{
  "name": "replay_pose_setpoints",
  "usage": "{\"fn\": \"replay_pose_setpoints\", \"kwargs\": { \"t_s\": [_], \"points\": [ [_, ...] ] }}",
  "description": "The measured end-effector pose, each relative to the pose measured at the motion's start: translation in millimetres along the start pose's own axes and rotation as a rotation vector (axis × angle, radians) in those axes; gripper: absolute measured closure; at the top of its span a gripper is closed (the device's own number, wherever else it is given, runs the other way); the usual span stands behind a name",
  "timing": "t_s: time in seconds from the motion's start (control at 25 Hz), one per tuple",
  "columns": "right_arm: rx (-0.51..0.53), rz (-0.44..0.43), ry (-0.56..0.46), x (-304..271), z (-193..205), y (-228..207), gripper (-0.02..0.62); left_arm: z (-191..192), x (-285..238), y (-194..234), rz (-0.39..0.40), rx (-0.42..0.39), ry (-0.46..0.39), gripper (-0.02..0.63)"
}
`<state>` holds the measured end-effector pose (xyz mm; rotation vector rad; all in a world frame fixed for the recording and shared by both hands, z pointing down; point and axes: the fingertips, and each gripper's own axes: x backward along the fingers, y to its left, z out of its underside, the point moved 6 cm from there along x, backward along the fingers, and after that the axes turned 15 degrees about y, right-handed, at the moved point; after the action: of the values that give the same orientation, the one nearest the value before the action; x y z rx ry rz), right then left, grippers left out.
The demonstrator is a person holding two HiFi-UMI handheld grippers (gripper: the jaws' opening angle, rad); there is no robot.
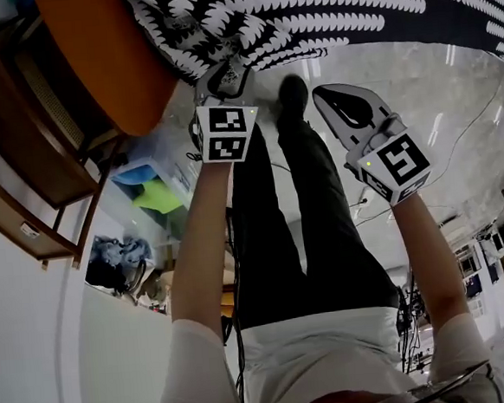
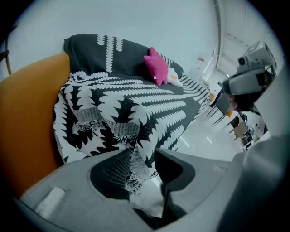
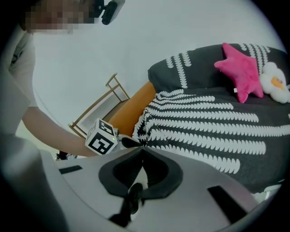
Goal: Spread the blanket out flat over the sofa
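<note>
Already draped over the orange sofa [image 2: 27, 118], the black-and-white blanket [image 2: 149, 99] bunches at its near corner. My left gripper [image 2: 142, 152] pinches that edge, apparently to pull it flat; my right gripper [image 3: 142, 148] hangs closed and empty.

Head view: the blanket [image 1: 324, 17] and the orange sofa arm [image 1: 101, 52] are cut off by the top edge. The tips of the left gripper [image 1: 225, 84] are covered by its marker cube [image 1: 227, 133] and a blanket fold.

Left gripper view: the blanket corner runs down between the jaws, and its end is hidden behind the gripper body. The far items [image 2: 235, 122] are too small to identify, possibly chairs.

Right gripper view: the white toy [image 3: 276, 84] is cut by the right edge.
</note>
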<state>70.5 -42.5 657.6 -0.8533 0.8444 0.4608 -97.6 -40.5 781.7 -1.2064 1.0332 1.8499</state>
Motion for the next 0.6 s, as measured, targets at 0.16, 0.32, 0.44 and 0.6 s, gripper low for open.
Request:
{"fn": "replay_pose_setpoints", "kwargs": {
  "t_s": [0.16,0.32,0.44,0.6],
  "points": [
    [-0.026,-0.003,0.004,-7,7,-6,0.591,-2,-27,3,-0.016,-0.088,0.057,0.437],
    [-0.044,-0.002,0.010,-12,13,-9,0.591,-4,-35,3,-0.008,-0.102,0.054,0.508],
    [-0.054,0.000,0.012,-16,16,-12,0.591,-4,-36,0,-0.003,-0.118,0.048,0.571],
    [-0.065,0.000,0.011,-18,18,-13,0.591,-2,-29,-9,0.017,-0.128,0.040,0.580]
  ]
}}
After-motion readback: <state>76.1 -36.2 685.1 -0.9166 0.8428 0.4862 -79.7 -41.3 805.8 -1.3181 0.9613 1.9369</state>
